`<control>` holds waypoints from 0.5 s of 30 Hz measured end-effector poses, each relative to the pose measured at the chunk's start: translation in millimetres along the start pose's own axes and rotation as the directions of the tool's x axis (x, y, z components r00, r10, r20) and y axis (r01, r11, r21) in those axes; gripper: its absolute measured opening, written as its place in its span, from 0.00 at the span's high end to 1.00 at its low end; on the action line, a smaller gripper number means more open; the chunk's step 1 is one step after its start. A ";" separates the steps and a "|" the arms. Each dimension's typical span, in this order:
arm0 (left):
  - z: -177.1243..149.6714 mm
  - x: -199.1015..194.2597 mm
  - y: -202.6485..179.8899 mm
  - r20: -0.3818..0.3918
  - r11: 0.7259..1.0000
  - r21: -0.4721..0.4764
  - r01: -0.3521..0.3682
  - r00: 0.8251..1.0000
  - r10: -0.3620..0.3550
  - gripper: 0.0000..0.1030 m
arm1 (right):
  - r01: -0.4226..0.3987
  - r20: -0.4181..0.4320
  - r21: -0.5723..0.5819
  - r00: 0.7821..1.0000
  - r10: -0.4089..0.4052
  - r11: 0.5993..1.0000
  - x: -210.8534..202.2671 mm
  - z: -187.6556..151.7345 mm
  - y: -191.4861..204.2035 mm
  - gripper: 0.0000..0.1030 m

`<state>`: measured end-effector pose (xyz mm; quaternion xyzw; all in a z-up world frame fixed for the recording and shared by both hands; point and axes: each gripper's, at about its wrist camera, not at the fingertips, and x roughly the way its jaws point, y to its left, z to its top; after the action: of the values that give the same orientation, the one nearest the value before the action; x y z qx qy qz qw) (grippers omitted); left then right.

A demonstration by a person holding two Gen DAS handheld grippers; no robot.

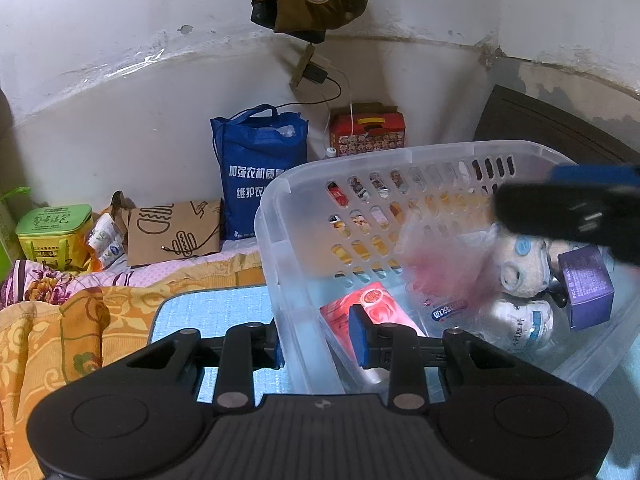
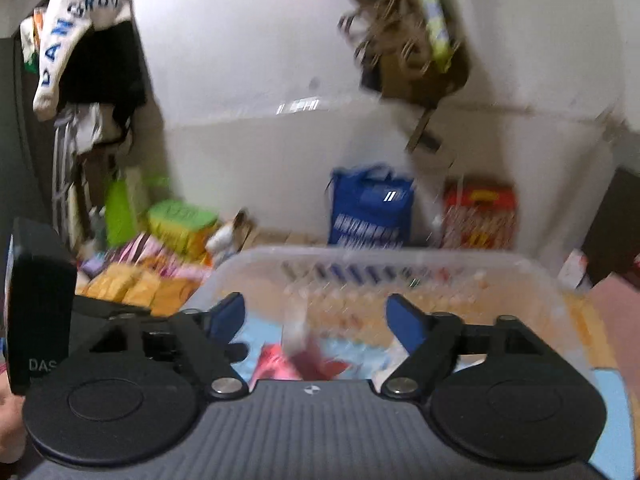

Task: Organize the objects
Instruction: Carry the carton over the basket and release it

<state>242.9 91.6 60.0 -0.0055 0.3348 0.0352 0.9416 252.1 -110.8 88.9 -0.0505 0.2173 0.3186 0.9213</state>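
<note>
Several things crowd the wall behind: a blue tote bag (image 1: 260, 168), a red carton (image 1: 366, 136), a brown paper bag (image 1: 174, 232). The left gripper (image 1: 320, 338) pinches the near wall of the clear basket (image 1: 360, 168), one pad inside, one outside. Inside lie a red packet (image 1: 368, 304), a plush toy (image 1: 520, 268) and a purple box (image 1: 586, 284). The right gripper (image 2: 315, 320) hangs spread and empty above the basket's near rim.

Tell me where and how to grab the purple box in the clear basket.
Grip the small purple cardboard box across its two long flat sides, coming down from above. It lies tilted against the right wall of the clear plastic slotted basket, beside the beige plush toy, so only its top is free.
</note>
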 end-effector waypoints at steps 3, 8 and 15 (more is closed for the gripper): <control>0.6 0.7 0.3 -0.002 1.000 -0.001 0.001 1.000 -0.001 0.66 | 0.056 0.069 0.026 0.996 -0.058 0.998 -22.7 -6.8 -2.4 0.20; 1.3 1.2 1.0 -0.002 1.000 0.000 0.003 1.000 -0.003 0.66 | 0.067 0.174 0.011 0.982 -0.068 0.998 -66.1 -32.1 8.4 0.00; 0.6 1.2 1.2 -0.001 1.000 0.002 0.004 1.000 -0.004 0.66 | 0.091 0.181 0.010 0.979 -0.092 0.996 -85.9 -84.8 17.6 0.00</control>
<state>244.1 92.9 59.7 -0.0054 0.3352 0.0331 0.9416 149.8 -165.1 50.5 -0.0307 0.1301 0.2789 0.9510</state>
